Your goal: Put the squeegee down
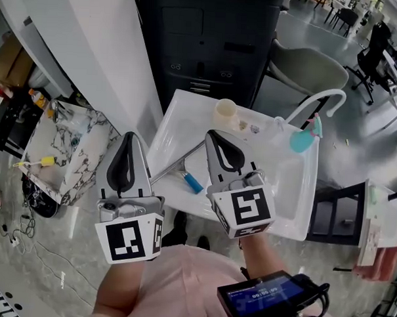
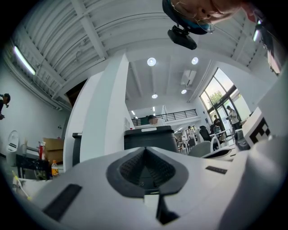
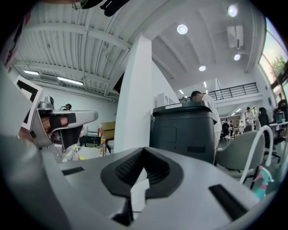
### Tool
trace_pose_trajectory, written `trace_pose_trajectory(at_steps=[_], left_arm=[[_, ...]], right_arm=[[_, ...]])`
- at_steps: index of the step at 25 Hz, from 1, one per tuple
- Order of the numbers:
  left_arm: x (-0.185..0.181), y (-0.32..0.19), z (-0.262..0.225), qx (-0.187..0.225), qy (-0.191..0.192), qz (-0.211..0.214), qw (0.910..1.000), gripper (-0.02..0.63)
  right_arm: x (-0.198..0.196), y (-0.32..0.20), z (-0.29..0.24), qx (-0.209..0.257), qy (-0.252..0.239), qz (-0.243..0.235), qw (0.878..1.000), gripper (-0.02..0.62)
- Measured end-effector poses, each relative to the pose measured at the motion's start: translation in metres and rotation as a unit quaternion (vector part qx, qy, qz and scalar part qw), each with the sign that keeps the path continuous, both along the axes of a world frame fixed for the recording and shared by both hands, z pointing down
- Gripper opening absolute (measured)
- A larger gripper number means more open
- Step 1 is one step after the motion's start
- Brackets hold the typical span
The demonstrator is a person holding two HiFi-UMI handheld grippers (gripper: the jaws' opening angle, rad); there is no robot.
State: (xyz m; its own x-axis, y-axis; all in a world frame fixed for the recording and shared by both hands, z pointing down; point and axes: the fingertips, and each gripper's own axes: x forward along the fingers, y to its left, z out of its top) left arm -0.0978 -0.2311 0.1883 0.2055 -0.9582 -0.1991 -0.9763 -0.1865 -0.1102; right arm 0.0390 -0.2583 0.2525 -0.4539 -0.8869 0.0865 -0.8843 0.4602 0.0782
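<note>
- Squeegee (image 1: pixel 175 168) lies released on the white basin (image 1: pixel 286 191), its long axis running 8 to 2 o'clock.
- It sits at 7 o'clock from the nearer right gripper (image 1: pixel 213 134).
- The right gripper and the left gripper (image 1: pixel 128 137) are both clenched and empty.

Bright, even light all round, sharp mid-frame, bent at the rims.
Round ceiling lamps (image 2: pixel 151 61) glow above my left tongs (image 2: pixel 145 150), daylight pours through the window (image 2: pixel 221 101) off to their right; above my right tongs (image 3: pixel 143 152) a lamp (image 3: pixel 182 29) flares white. Both tong views curve hard at the edges, corners black, near grey bodies soft. Head view's crisp, shadows faint.
</note>
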Motion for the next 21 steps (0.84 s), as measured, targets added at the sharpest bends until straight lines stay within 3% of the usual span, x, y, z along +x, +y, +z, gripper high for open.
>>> trace_pose_trajectory(at_steps=[21], left_arm=[[-0.008, -0.001, 0.008, -0.008, 0.001, 0.005, 1.0000, 0.009]], right_arm=[[-0.012, 0.002, 0.004, -0.005, -0.002, -0.004, 1.000, -0.002]])
